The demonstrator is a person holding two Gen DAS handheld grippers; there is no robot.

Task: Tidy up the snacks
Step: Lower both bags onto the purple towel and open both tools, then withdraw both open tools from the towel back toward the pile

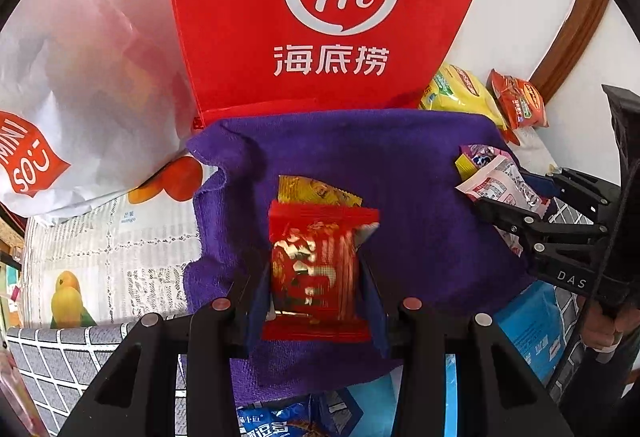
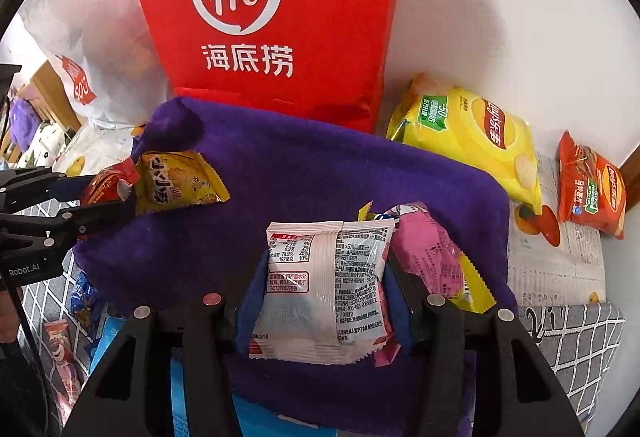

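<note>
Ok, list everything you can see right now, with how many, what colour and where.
Towel: one, purple, spread across the middle.
Gift bag: one, red, upright behind the towel.
Plastic bag: one, white, left of the red bag.
Red packet: one, between the left jaws, over the towel.
Small yellow packet: one, on the towel under the red packet.
White packet: one, between the right jaws.
Pink packet: one, on the towel beside the white one.
Yellow crisp bag: one, right of the red bag.
Orange crisp bag: one, far right.
Left gripper: black, shut on the red packet.
Right gripper: black, shut on the white packet.
</note>
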